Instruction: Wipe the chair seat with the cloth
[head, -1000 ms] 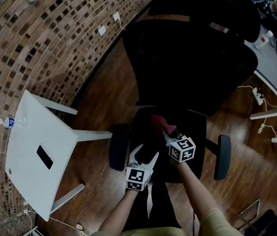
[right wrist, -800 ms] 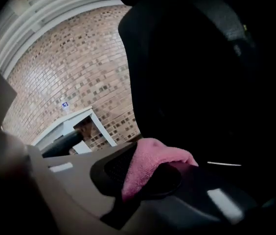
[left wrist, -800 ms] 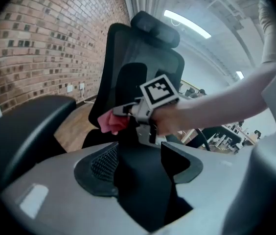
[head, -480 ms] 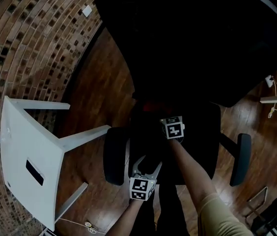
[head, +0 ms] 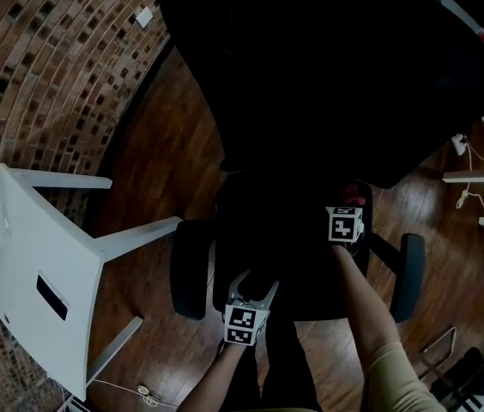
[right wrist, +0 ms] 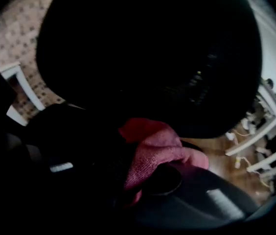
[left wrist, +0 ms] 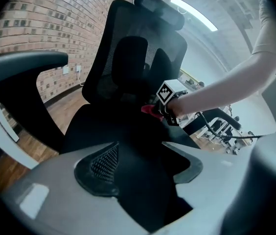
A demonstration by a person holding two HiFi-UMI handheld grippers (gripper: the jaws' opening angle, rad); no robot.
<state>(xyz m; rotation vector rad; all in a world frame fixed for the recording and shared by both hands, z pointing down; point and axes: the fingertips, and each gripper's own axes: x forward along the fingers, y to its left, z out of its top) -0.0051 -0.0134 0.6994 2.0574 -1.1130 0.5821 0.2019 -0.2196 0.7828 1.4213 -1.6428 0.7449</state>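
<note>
1. Between the jaws of the right gripper [head: 350, 204]: the pink cloth [right wrist: 152, 153], pinched tight and bunched ahead of the tips, pressed onto the chair seat [head: 285, 256] directly beneath, close to the seat's right edge.
2. Behind and to the left of that gripper, at the seat's front edge: the left gripper [head: 253, 287], jaws spread wide, only dark seat showing between them, well apart from the cloth.
3. Likely trouble: sliding off the seat toward the armrest [head: 408, 273] just beyond the right gripper, brought on by a stroke carried too far sideways. Also possible: cloth tugged loose from the pinch by a snag on the fabric.
4. Compared with half a second ago: right gripper moved from mid-seat out to the right, cloth carried along; left gripper in much the same spot, equally open.
</note>
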